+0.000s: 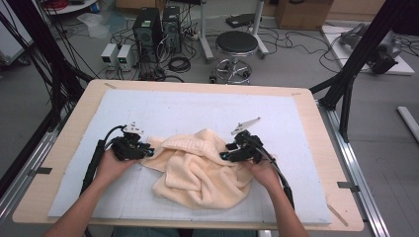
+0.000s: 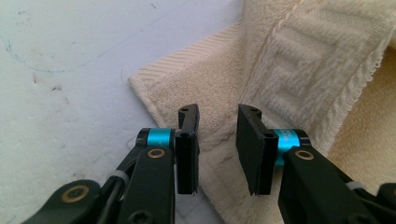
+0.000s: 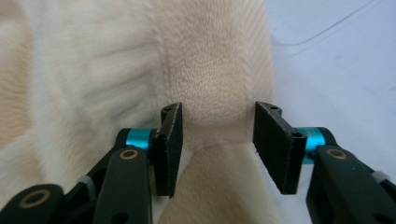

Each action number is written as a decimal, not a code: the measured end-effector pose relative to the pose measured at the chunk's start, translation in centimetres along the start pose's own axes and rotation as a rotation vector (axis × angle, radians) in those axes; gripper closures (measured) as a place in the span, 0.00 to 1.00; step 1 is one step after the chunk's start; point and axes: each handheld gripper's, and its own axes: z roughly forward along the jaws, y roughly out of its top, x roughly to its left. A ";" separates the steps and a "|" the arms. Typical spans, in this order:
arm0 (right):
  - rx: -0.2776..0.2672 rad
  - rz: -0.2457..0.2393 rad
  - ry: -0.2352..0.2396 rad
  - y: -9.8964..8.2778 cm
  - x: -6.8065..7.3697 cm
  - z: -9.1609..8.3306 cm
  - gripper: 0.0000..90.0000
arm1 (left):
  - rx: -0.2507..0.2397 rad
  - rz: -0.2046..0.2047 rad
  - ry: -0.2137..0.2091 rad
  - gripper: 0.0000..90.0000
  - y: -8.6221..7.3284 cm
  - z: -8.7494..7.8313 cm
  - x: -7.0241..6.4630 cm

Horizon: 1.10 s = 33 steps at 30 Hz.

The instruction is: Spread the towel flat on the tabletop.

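Observation:
A cream towel [image 1: 197, 168] lies crumpled on the white mat [image 1: 197, 106], in front of the person. My left gripper [image 1: 148, 152] is at the towel's left corner. In the left gripper view its jaws [image 2: 217, 116] stand apart just over the flat ribbed corner of the towel [image 2: 289, 56], with nothing pinched between the pads. My right gripper [image 1: 225, 157] is at the towel's right side. In the right gripper view a raised fold of the towel [image 3: 210, 74] sits between its open jaws [image 3: 217, 112], and the pads do not squeeze it.
The mat covers a wooden table [image 1: 64, 148]; bare mat lies behind and to both sides of the towel. Beyond the far edge stand a round stool [image 1: 236, 44] and computer towers [image 1: 148, 29] with cables. Black frame posts [image 1: 356, 59] rise at the table's sides.

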 end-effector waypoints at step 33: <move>-0.098 -0.090 -0.099 0.3 -0.3 -5.0 0.96 | -0.061 -0.026 0.017 0.75 0.2 -0.3 0.0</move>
